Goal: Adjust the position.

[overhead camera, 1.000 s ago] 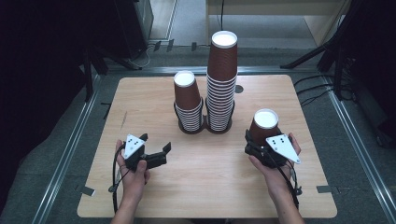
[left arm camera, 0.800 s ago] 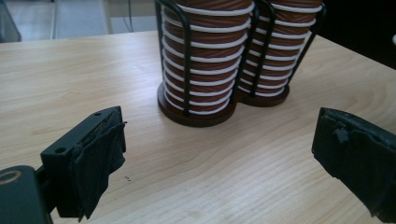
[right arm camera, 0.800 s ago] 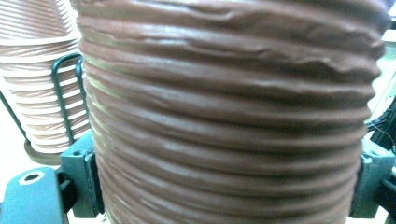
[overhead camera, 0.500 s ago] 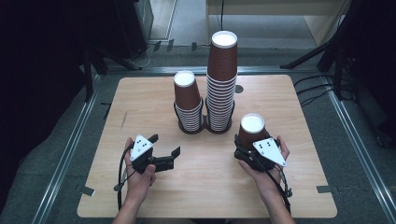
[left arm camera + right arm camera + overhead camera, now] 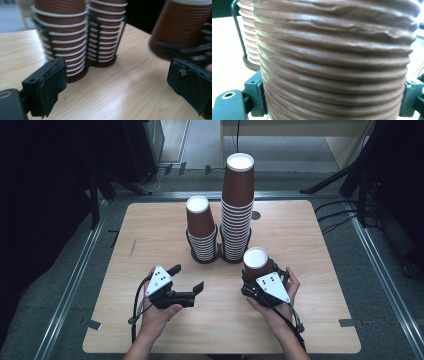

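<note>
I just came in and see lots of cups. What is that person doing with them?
A person holds a gripper in each hand at a wooden table. The right gripper is clamped around one brown paper cup, upside down, near the table's front. The left gripper is open and empty, pointing toward that cup. Behind them, two stacks of upside-down cups stand in a black holder: a short stack and a tall stack.

Ahead of me a tall stack of brown paper cups (image 5: 237, 210) and a shorter stack (image 5: 202, 231) stand side by side, upside down, in a black wire double holder (image 5: 218, 257) on the wooden table (image 5: 150, 235). A small dark round mark (image 5: 256, 215) lies right of the tall stack. Black stand legs (image 5: 345, 180) cross the grey floor (image 5: 200, 142) beyond.
</note>
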A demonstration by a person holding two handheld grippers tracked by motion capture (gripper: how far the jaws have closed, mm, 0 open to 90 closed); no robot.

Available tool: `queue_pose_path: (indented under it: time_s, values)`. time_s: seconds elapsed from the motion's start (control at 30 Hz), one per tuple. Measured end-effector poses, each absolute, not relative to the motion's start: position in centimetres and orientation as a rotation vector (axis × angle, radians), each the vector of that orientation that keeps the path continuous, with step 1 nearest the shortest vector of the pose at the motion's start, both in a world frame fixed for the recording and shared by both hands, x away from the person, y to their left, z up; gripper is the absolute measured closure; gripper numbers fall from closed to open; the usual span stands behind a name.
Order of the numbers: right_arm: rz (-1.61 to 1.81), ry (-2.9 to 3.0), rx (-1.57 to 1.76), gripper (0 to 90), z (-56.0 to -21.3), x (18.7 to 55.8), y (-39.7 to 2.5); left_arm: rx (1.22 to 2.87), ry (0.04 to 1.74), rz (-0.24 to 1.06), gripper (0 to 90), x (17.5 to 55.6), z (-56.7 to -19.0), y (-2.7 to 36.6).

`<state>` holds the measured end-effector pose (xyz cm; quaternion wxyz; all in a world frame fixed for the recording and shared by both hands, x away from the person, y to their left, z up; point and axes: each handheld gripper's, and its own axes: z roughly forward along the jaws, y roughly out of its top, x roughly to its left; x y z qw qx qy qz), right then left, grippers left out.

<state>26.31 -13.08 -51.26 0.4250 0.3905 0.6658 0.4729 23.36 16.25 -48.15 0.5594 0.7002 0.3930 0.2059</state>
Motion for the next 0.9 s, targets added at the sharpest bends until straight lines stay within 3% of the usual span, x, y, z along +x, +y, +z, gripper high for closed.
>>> queue_pose_path:
  time_s: [0.9]
  values:
    - [1.076, 1.742, 0.631, 11.6, -52.0, 24.3, -9.0, 1.688, 0.847, 0.388, 4.6, 22.9, -48.0, 14.1]
